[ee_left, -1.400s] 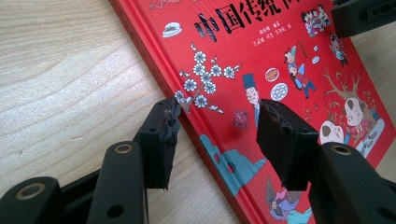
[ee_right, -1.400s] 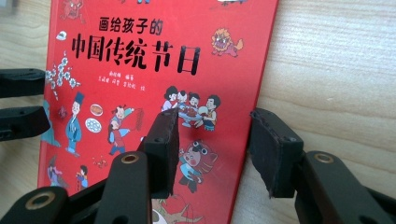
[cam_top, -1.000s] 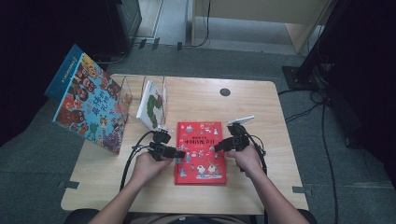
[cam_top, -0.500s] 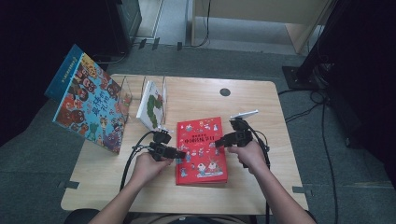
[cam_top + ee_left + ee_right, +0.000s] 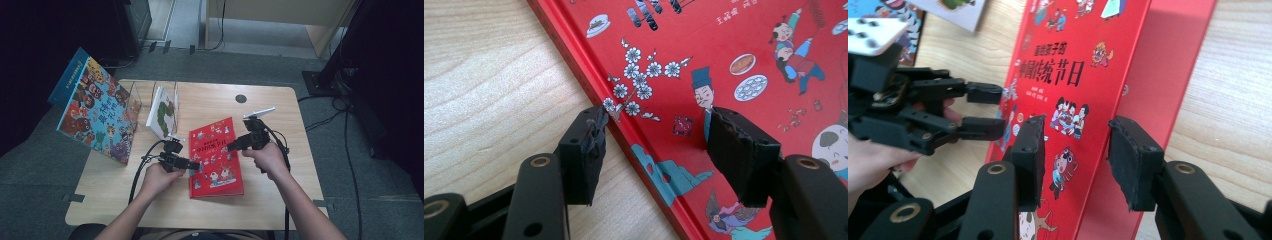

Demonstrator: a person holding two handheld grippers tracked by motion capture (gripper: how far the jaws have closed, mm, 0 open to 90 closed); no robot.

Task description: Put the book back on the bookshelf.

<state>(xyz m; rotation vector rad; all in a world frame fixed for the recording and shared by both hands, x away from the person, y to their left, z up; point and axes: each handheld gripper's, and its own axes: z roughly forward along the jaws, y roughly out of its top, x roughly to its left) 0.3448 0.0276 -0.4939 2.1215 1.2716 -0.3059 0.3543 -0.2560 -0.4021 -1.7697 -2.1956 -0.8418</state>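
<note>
1. At the left of the high view a large colourful book (image 5: 95, 115) is leaning against the clear rack (image 5: 134, 100); a white book (image 5: 162, 112) is already standing in it, and the slot beside that one is looking free.
2. Your left gripper (image 5: 197, 165) is sitting at lower centre, by the spine side of the red book (image 5: 217, 160); in the left gripper view its fingers are standing fairly wide and have just been opening; one pad (image 5: 584, 150) is hanging over the table (image 5: 489, 80), the other over the cover (image 5: 749, 60), gripping nothing.
3. The red book is still lying on the table in the middle of the frame, well apart from the rack, so I am judging the job as only starting.
4. Your right gripper (image 5: 231, 147) is working at the book's right edge; in the right gripper view the fingers are standing about half wide and have just been closing; the raised edge of the book (image 5: 1068, 65) is passing between them, with neither pad visibly pressing on it.
5. Whether you are lifting the cover alone or the whole book, I cannot tell.
6. What I am seeing as left: clamping the edge, standing the book up, carrying it to upper left, slotting it in.
</note>
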